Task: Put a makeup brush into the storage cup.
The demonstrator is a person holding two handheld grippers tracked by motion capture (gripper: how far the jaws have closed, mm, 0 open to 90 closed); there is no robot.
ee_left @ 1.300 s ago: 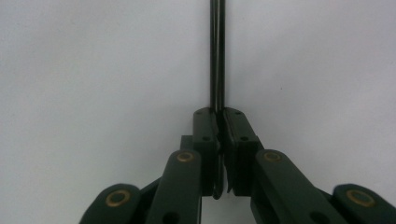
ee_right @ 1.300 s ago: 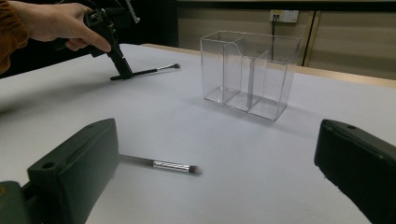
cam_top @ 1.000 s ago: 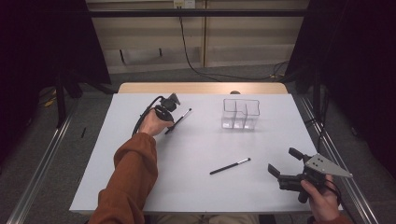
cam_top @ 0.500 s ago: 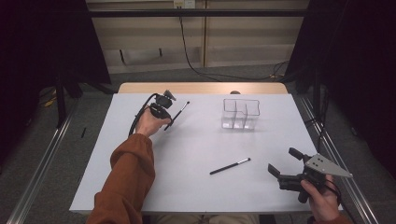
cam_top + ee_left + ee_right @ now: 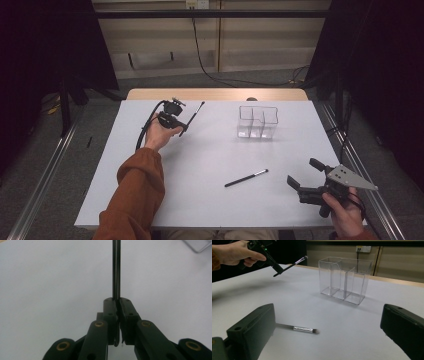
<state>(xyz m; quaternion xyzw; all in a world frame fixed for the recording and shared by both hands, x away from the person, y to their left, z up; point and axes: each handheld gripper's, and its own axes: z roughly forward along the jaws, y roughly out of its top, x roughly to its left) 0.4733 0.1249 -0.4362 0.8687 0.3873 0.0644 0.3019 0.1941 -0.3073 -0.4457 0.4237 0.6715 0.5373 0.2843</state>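
1. Black jaws of the left gripper (image 5: 181, 126) pinch a thin brush (image 5: 194, 116), raised above the surface (image 5: 210, 155).
2. Next, I judge, it travels right to the clear organizer (image 5: 257, 122), tipping upright.
3. A second brush (image 5: 246, 178) lies waiting; right gripper (image 5: 303, 174) spread, empty.

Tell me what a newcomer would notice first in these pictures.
First, the left gripper at the table's far left, shut on a thin makeup brush held clear of the white table. Next, the clear three-compartment organizer standing at the far middle. Last, a second brush lying flat near the open right gripper.
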